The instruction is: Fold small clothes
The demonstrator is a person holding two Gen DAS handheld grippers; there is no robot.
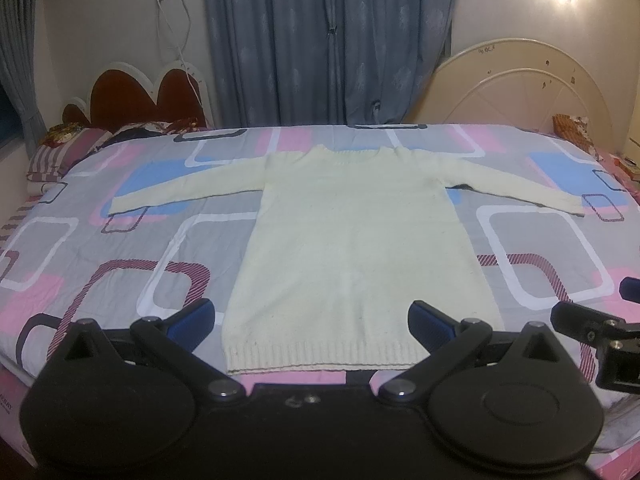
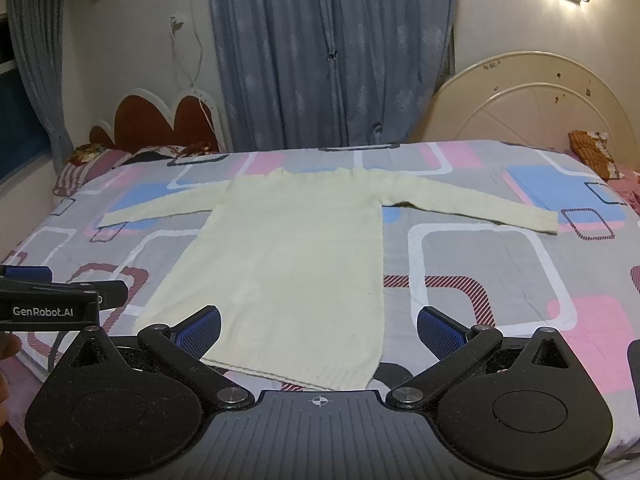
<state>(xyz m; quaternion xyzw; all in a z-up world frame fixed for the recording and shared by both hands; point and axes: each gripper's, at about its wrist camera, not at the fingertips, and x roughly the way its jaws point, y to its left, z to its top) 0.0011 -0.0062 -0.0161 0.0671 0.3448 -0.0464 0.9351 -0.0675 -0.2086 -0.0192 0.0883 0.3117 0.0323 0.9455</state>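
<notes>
A cream long-sleeved knit sweater [image 1: 344, 232] [image 2: 288, 256] lies flat on the bed, neck at the far side, both sleeves spread out sideways, ribbed hem near me. My left gripper [image 1: 312, 320] hovers open over the hem, its blue pads wide apart with nothing between them. My right gripper [image 2: 319, 326] is open too, above the hem's right half, holding nothing. The right gripper's body [image 1: 600, 336] shows at the right edge of the left wrist view. The left gripper's body [image 2: 52, 300] shows at the left edge of the right wrist view.
The bedsheet [image 1: 120, 248] is grey with pink, blue and white squares. Pillows [image 1: 68, 148] lie at the far left below a red heart-shaped headboard [image 1: 148, 96]. A cream round headboard [image 1: 520, 80] stands far right. Blue curtains [image 1: 328, 40] hang behind. A hand [image 2: 6, 360] is at the left edge.
</notes>
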